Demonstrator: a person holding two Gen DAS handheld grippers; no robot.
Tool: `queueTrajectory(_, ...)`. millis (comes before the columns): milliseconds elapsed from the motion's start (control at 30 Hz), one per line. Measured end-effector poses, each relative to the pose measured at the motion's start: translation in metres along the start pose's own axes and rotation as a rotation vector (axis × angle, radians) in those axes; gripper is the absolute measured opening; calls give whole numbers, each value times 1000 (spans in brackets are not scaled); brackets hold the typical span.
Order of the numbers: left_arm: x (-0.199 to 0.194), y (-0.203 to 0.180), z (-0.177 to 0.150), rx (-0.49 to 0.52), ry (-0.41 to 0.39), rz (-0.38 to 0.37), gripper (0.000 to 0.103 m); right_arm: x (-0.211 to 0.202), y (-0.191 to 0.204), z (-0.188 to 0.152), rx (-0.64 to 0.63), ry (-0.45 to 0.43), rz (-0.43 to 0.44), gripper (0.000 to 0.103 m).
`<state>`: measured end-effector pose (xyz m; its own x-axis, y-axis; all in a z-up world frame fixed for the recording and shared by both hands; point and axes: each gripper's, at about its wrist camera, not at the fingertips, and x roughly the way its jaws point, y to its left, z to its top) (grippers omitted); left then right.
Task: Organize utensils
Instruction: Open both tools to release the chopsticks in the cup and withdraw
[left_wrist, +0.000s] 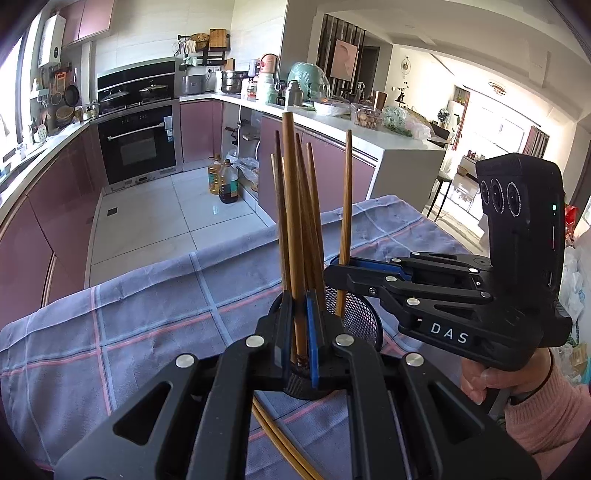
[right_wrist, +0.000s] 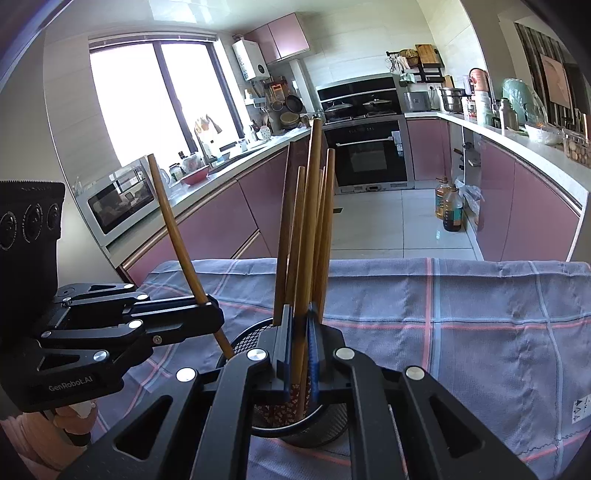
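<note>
A black mesh holder stands on the plaid-clothed table, with several brown chopsticks upright in it. My left gripper is shut on one chopstick; in the right wrist view it leans left with its lower end inside the holder's rim. My right gripper is shut on another chopstick, held upright with its lower end in the holder. Two loose chopsticks lie on the cloth under my left gripper.
A hand in a pink sleeve holds the right gripper's handle. Beyond the table's far edge lies a tiled kitchen floor with oil bottles, pink cabinets, an oven and crowded countertops.
</note>
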<state>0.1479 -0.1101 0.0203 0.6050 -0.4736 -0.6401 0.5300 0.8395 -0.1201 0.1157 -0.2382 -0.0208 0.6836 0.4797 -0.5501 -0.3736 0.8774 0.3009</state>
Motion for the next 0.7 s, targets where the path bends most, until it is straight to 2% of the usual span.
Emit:
queueTrajectory(200,8,6,-5,-17,7,-1,8,-2,-2,1,13,-4,-5,8)
queueTrajectory(300,7,11,-10,-38,2,-6,8,-4,-3,1,13,-12,-13,21)
queueTrajectory(367,4,14,-13,-51,-6,-5,9,-6,-4,2,17,-15,-13,22)
queueTrajectory(533,-9,20,-25,-65,-51,7,19,-13,-1,-1,5,-25,-14,23)
queueTrajectory(600,-18,22,-31,-67,-78,19,26,-20,3,-4,-6,-32,0,24)
queueTrajectory(700,-32,25,-42,-70,-111,38,31,-31,11,-8,-33,-41,36,27)
